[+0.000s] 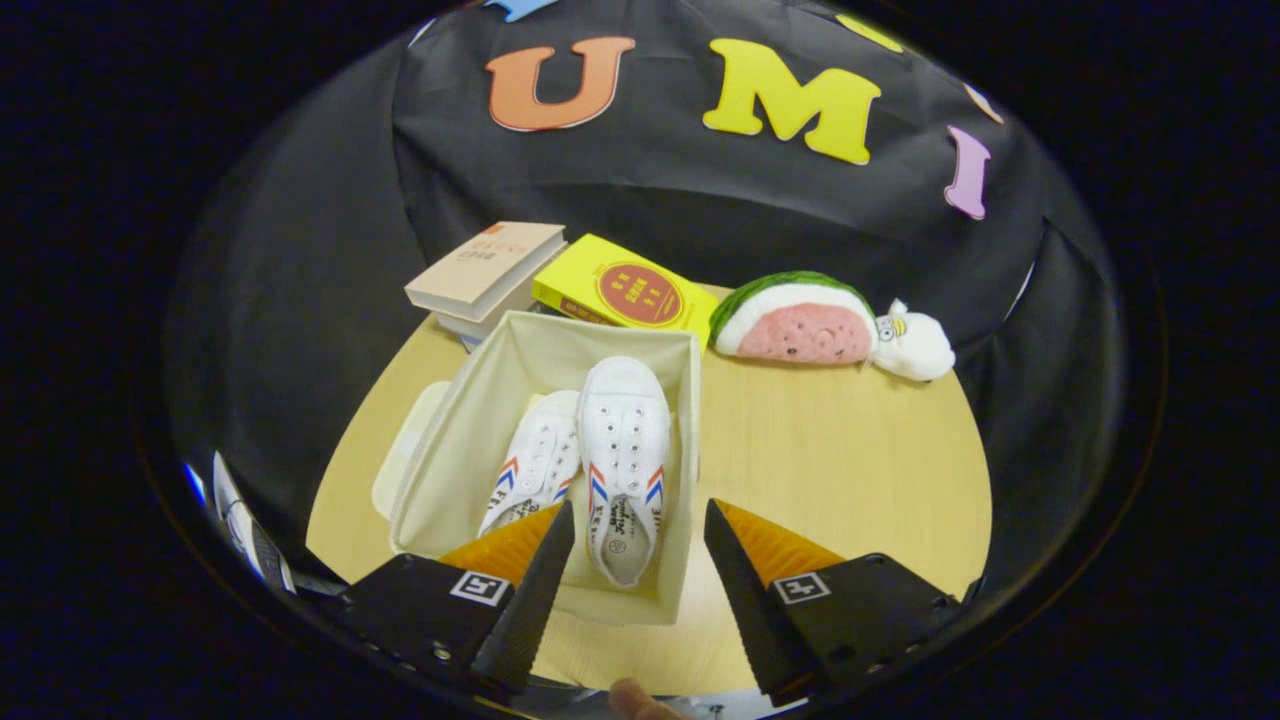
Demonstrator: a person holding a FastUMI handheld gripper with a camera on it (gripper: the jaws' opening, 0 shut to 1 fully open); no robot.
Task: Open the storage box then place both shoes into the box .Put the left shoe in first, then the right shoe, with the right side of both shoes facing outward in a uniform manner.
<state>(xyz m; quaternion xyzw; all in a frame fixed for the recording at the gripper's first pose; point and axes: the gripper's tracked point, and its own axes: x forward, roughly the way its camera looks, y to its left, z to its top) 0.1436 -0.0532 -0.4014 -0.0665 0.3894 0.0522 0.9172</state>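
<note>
Above the storage box (470,420), claw (640,525) spread, shoes (625,450) inside.

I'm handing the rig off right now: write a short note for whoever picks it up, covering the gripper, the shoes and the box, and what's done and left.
Gripper: jaws open, holding nothing, poised over the near end of the box.
Box: open on the table, lid lying beside its far-left side.
Shoes: both inside. The left shoe leans on its side against the box wall; the right shoe lies sole down next to it, heel toward the gripper.
Done: box opened, both shoes in.
Left: check that both shoes face the same way; they seem to sit at different tilts, so the right one may need turning. Then withdraw.
</note>
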